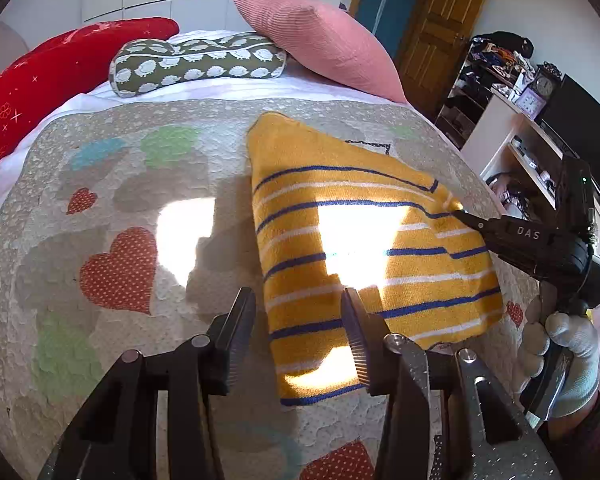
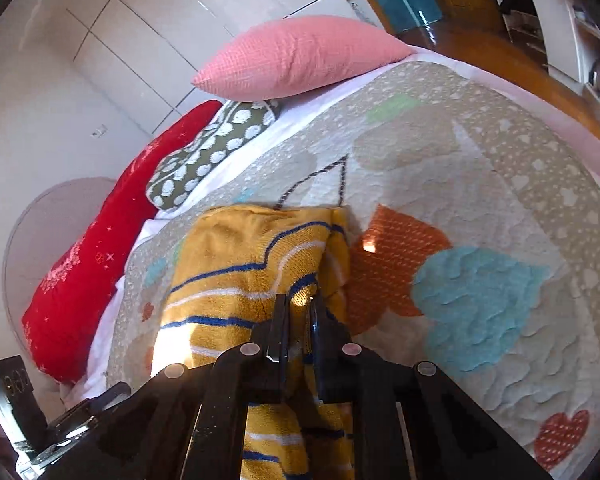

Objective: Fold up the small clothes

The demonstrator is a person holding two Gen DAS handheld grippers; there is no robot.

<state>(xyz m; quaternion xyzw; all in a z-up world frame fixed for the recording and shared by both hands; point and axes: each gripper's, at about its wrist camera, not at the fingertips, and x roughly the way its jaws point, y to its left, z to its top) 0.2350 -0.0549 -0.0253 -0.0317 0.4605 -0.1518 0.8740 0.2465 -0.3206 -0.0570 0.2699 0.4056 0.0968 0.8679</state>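
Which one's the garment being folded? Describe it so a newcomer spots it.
On the quilt covering the bed, below the pink pillow, lies a yellow knit. It alone has blue and white stripes, and the right claw pinches its edge.

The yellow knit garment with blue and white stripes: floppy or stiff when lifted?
The yellow striped knit garment is probably floppy: it lies folded in soft layers, creasing where the right gripper pinches its edge. Likely light, and its fuzzy texture should resist slipping.

Left gripper (image 1: 300, 320) hangs wide open, one finger over the yellow striped garment's (image 1: 364, 240) near edge. Right gripper (image 2: 298, 304) is pinched tight on its far edge, gripped by a white-gloved hand (image 1: 560, 360).
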